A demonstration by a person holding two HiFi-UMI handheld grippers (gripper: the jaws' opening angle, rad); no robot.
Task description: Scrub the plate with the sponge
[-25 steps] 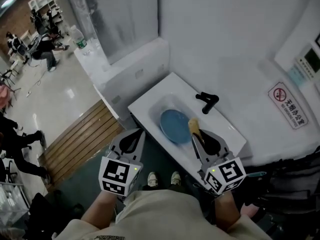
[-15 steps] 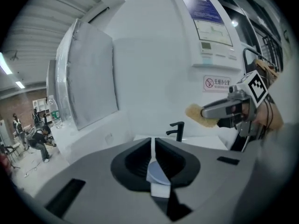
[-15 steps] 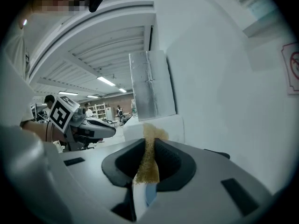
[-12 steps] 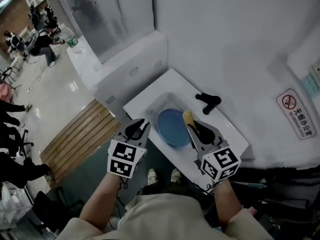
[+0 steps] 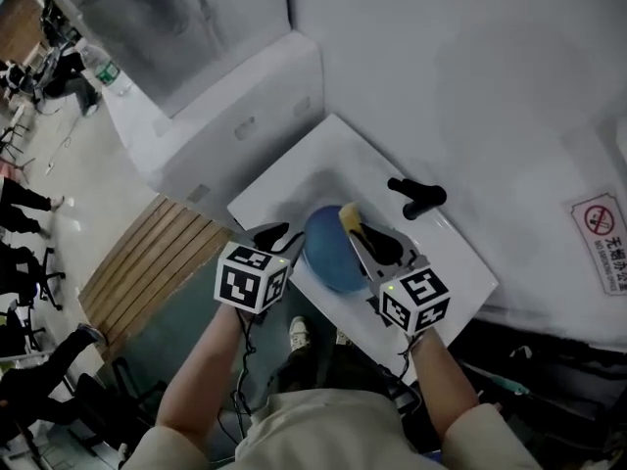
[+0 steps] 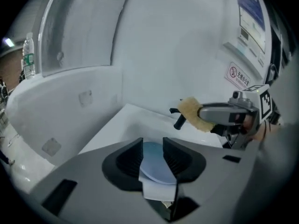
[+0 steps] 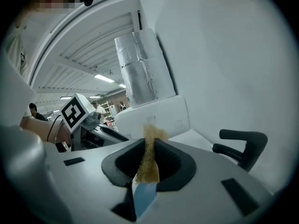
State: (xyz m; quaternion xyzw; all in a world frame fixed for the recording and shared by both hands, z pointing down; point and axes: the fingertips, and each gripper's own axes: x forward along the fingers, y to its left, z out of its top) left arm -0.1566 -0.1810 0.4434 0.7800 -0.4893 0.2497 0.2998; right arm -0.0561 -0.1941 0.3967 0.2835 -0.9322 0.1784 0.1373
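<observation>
One white sink (image 5: 294, 179), a smooth glossy rectangular unit, stands against a white wall with its basin sunk in the top. One blue plate (image 5: 323, 255), round and smooth, lies in the basin at the near side, face up. Two hand-held grippers work over it. The left gripper (image 6: 153, 155) is at the basin's near-left rim, just beside the plate; its ribbed dark jaws stand apart and are opening, the plate shows in the gap beyond them, and the pads press on nothing. The right gripper (image 7: 150, 146) has its jaws closed on one sponge (image 7: 154, 133), yellow-tan and coarse-pored, pinched thin and on edge. The sponge's long axis runs along the jaws, its free end sticking out past the tips toward the back wall, over the plate's far edge. One black faucet (image 5: 416, 196), matt with a bar-shaped lever, stands on the sink's far side, apart from the sponge.
</observation>
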